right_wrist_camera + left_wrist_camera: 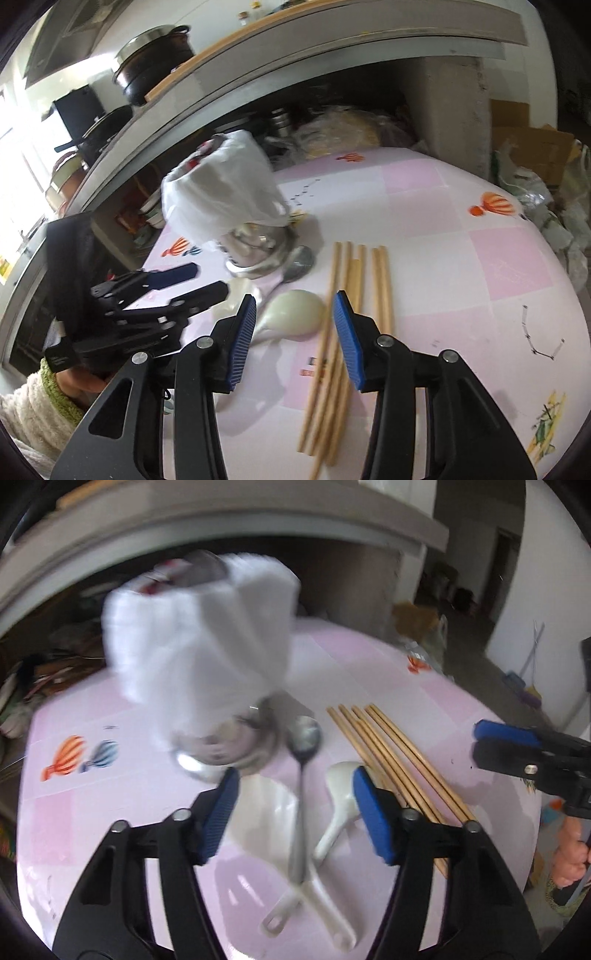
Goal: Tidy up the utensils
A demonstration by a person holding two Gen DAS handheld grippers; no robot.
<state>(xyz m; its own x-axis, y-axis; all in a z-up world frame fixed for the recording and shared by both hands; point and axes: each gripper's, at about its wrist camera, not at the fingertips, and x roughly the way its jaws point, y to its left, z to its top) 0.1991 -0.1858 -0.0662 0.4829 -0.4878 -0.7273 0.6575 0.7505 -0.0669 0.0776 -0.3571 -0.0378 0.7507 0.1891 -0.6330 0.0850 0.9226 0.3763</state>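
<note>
Wooden chopsticks (343, 325) lie bunched beside white spoons (338, 808).

Two white spoons (338, 812), one metal spoon (303, 738), about six wooden chopsticks (332, 332), blur permitting, one steel cup (221, 749) wearing one white bag (199, 638).

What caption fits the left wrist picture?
Open left gripper above a metal spoon and white spoons, chopsticks alongside.

We see the white plastic bag (199, 635) over the shiny metal cup (221, 749) smeared by blur, centre frame; the cup's contents stay hidden.
</note>
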